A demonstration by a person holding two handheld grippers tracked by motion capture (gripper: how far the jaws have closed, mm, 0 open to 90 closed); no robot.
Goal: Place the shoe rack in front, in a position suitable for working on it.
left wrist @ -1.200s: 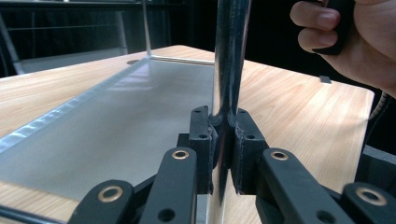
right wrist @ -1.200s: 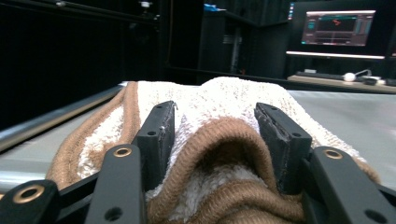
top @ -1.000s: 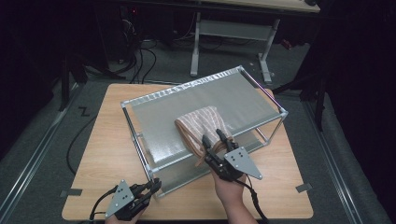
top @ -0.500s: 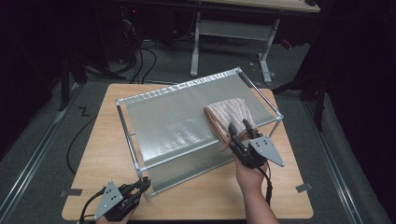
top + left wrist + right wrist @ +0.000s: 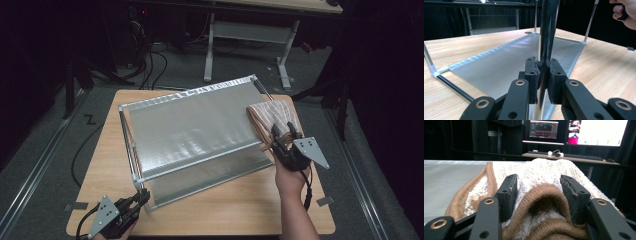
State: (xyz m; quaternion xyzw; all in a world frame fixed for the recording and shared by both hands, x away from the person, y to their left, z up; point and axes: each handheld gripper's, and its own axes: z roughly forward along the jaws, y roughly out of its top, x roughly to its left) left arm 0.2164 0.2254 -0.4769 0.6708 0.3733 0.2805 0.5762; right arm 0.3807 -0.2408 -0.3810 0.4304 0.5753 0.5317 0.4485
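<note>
Towel is bulging between the right gripper's fingers, which are clamping its folded edge; the left gripper's fingers are pinching the rack's upright pole.

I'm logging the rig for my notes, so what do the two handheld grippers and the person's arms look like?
Both are black. The left gripper and the right gripper each carry a grey three-cornered plate on top, dotted with small holes. A black cable trails from each. Close up, the jaw links are black bars with brass-coloured rivets, and the pads are flat black blocks with small screw holes. The right forearm is bare, with no sleeve visible.
</note>
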